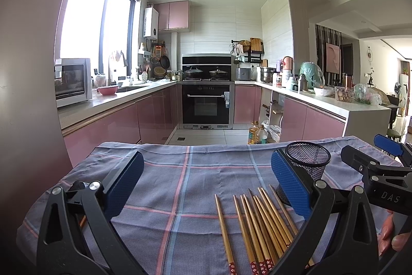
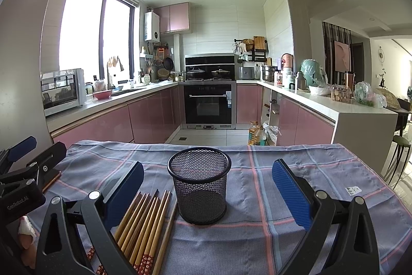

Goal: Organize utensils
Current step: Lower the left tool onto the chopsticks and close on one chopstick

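Standing upright beside loose chopsticks [image 2: 144, 221], mesh cup [image 2: 199, 184]

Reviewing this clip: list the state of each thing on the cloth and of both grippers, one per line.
left gripper: open, holding nothing, above the cloth.
right gripper: open, holding nothing, jaws either side of the cup.
mesh cup: upright, looks empty.
chopsticks: lying flat in a loose bundle beside the cup, none inside it.
checked cloth: spread flat over the table.
oven door: closed.
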Motion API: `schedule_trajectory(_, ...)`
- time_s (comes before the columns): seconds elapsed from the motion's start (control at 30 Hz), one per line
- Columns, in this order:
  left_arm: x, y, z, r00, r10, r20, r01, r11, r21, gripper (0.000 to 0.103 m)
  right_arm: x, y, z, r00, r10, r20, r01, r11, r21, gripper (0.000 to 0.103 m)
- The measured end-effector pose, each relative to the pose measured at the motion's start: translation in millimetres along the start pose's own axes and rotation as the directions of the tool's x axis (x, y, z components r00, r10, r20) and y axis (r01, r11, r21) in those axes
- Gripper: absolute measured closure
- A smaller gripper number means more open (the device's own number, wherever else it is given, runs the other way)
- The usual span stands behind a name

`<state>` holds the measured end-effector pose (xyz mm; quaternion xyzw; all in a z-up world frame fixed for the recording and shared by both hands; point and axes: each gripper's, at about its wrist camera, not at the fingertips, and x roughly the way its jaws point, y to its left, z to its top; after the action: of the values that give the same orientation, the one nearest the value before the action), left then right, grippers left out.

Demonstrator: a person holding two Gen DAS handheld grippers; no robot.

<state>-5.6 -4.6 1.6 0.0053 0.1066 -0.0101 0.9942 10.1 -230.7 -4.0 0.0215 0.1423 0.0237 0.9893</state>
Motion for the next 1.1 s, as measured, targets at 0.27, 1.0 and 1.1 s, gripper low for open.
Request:
schedule_trajectory(0.27, 2, -2, -1, 1.0, -0.002, -0.003, 0.002, 1.0, 0.003, 0.006, 1, 0, -1, 1.0, 0.005, -0.005, -0.005, 1.0, 0.004, 0.006)
schedule_trajectory(1.0, 37, 3, -23, 0.979, -0.03, -0.203, 0.048, 0.995, 0.082, 0.008, 47, 23, -39, 0.926, 0.148, -0.348, -0.177, 0.983, -0.054, 0.021)
schedule_trajectory(1.1, 50, 5, -33, 0.96, -0.039, -0.278, 0.069, 0.993, 0.1, 0.014, 59, 24, -47, 0.899, 0.161, -0.408, -0.195, 0.98, -0.042, 0.035)
